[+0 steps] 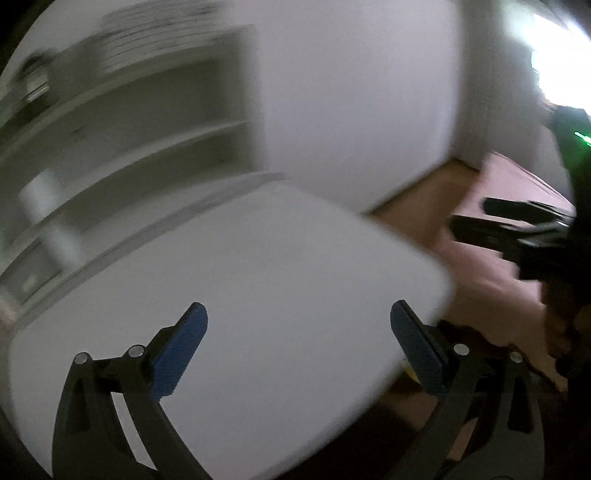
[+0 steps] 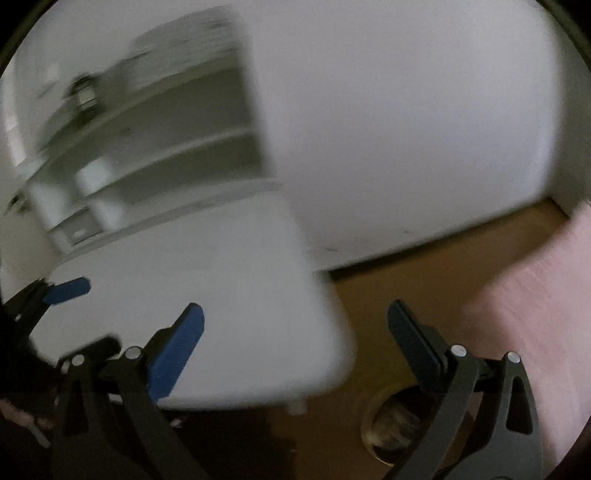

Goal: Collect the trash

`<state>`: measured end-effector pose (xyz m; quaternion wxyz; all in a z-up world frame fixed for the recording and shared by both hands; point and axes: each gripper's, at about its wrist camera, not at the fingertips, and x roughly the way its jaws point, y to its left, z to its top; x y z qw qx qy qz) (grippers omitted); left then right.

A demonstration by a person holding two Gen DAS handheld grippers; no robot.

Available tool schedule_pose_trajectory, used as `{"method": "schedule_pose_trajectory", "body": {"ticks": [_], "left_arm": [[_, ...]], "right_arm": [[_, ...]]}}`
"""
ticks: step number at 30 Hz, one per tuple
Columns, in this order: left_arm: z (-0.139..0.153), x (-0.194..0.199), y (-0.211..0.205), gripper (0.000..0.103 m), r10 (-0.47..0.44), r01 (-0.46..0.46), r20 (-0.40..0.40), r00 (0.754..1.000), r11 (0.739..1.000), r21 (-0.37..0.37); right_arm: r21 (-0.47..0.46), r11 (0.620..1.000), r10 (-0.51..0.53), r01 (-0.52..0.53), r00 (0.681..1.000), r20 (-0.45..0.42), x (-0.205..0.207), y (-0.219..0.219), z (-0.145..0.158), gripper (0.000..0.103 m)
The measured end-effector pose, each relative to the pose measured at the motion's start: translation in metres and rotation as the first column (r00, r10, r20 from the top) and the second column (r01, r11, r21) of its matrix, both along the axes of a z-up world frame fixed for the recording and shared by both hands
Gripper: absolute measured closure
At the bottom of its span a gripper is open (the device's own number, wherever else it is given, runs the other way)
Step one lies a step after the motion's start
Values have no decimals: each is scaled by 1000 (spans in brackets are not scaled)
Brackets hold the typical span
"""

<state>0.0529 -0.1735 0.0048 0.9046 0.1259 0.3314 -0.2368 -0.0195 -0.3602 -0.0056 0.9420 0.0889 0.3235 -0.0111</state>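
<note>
Both grippers, left and right, are hanging wide open and empty above the white table. We are seeing no trash clearly through the blur, so we cannot judge its weight or where to grip.

No legible text, label, brand, no. or sign in either wrist view. Heavy motion blur throughout. Dark streaks on upper part of white shelf unit too smeared to read, maybe print, can't tell. Small dark item on shelf likewise unreadable. White tabletop blank.
</note>
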Motion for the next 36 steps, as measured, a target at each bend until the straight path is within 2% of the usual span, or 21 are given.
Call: {"method": "schedule_pose_trajectory", "body": {"ticks": [2, 6, 9, 11, 15, 24, 36], "left_arm": [[6, 5, 49, 7, 115, -115, 9, 993, 993, 5], [16, 1, 136, 7, 328, -328, 31, 944, 945, -7], [18, -6, 179, 7, 421, -420, 13, 907, 906, -45], [18, -8, 194, 7, 457, -457, -3, 889, 888, -50], [19, -14, 206, 7, 479, -478, 6, 878, 877, -54], [22, -17, 194, 7, 438, -437, 22, 899, 898, -54], [22, -24, 188, 7, 426, -424, 26, 904, 904, -57]], "right_arm": [[-27, 996, 83, -82, 996, 19, 16, 40, 7, 7], [-48, 978, 207, -205, 978, 38, 39, 104, 17, 7], [-61, 965, 256, -253, 965, 49, 40, 133, 17, 7], [-75, 962, 268, -264, 963, 39, 38, 143, 17, 7], [-70, 961, 269, -267, 963, 19, 44, 154, 11, 7], [-59, 965, 257, -254, 966, 31, 34, 150, 12, 7], [-64, 962, 270, -266, 961, 57, 25, 148, 20, 7]]}}
